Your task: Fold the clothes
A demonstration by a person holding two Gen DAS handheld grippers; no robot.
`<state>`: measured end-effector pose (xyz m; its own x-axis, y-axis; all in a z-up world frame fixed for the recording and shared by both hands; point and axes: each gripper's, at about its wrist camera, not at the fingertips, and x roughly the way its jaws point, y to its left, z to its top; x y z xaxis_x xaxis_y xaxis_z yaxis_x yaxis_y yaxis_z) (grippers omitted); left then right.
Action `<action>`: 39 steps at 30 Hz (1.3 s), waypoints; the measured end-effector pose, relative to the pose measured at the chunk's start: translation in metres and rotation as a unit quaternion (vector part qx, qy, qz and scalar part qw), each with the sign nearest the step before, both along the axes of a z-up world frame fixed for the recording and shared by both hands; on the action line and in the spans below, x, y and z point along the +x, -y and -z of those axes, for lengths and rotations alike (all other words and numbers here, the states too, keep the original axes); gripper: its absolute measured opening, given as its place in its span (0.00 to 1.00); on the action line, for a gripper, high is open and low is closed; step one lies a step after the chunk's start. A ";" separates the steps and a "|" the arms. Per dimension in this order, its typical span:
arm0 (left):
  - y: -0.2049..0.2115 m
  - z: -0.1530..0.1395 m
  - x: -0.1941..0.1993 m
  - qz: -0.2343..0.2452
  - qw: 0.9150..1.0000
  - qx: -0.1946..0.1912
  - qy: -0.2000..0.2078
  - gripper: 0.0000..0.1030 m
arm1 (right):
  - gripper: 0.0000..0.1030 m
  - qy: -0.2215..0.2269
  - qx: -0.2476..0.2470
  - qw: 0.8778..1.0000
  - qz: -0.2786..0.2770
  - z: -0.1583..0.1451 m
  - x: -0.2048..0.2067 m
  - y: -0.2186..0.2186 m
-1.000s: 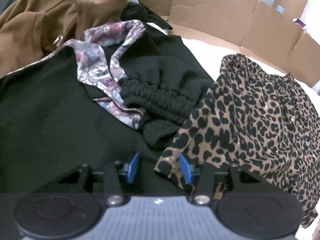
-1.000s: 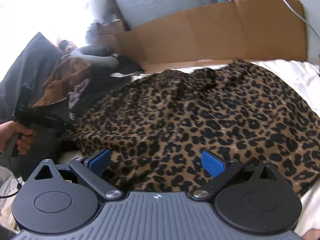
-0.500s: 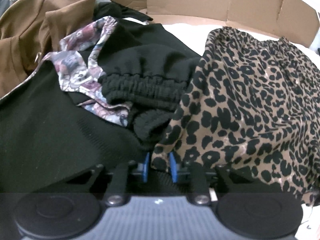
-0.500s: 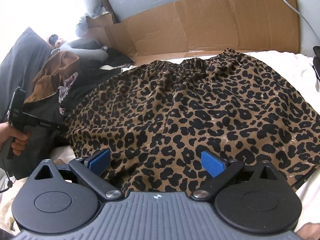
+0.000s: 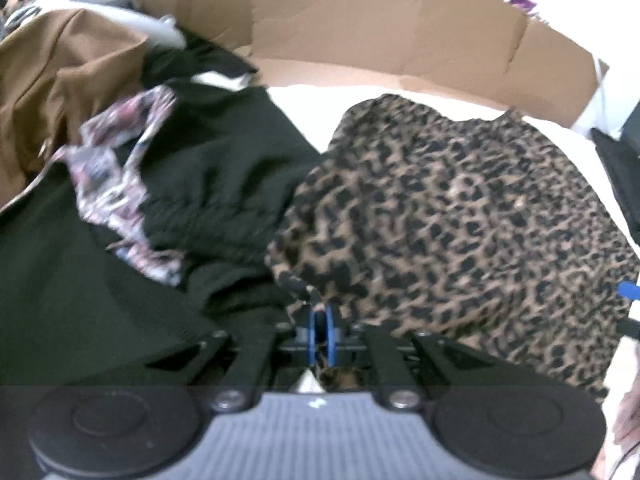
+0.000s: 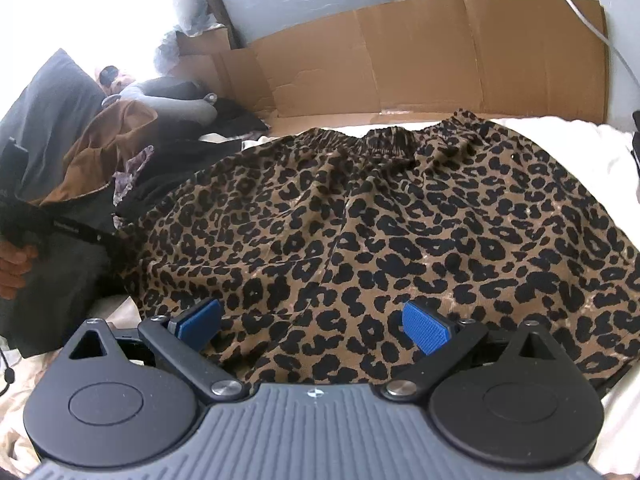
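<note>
Leopard-print fabric skirt with a gathered elastic waistband (image 6: 384, 216) spread flat on the white sheet-covered bed (image 6: 560, 132), waistband toward the far edge by the upright brown cardboard panels (image 6: 440, 48), hem toward the near edge. Long axis running left to right across the bed.

Left gripper (image 5: 320, 330) clamped shut on the skirt's near left hem corner, blue pads pressed together with printed cloth pinched between them; seen from the right wrist view reaching in at the left edge of the skirt (image 6: 108, 240), held by a hand (image 6: 14, 268).

Right gripper (image 6: 312, 324) spread wide, blue pads well apart, hovering just over the near hem, roughly mid-width; no cloth between the pads.

Heap of other garments to the left, partly under the skirt's left side: brown cloth (image 5: 60, 72), black knit with an elastic band (image 5: 208, 184), floral-print piece (image 5: 112, 168).

Judged: left corner secured, right side loose. Right hem corner lying to the right of the open gripper, so nearer that hand than the left; a matching grip there likely needed for lifting the hem toward the waistband.
</note>
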<state>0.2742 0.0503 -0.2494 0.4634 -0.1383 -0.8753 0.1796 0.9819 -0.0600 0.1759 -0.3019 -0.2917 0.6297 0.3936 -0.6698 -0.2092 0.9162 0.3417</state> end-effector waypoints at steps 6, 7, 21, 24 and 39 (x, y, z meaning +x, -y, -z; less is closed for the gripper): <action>0.032 -0.007 0.003 0.025 0.999 -0.033 0.002 0.06 | 0.97 0.009 0.009 1.000 -0.013 -0.002 0.002 -0.002; 0.037 -0.008 0.003 0.029 0.999 -0.037 0.002 0.06 | 0.97 0.011 0.012 1.000 -0.018 -0.003 0.002 -0.004; 0.105 -0.010 0.002 0.079 0.991 -0.107 -0.012 0.06 | 0.73 0.031 0.061 0.993 -0.098 -0.009 0.012 -0.039; 0.123 -0.007 0.002 0.097 0.988 -0.122 -0.021 0.06 | 0.72 0.033 0.063 0.992 -0.101 -0.009 0.009 -0.039; 0.168 -0.007 0.000 0.127 0.981 -0.140 -0.042 0.06 | 0.60 0.024 0.090 0.992 -0.082 -0.002 0.021 -0.032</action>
<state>0.2745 -0.1179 -0.2424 0.3110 -0.4808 -0.8198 0.3987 0.8490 -0.3467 0.1965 -0.2704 -0.2893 0.5766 0.6043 -0.5498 -0.3710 0.7933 0.4828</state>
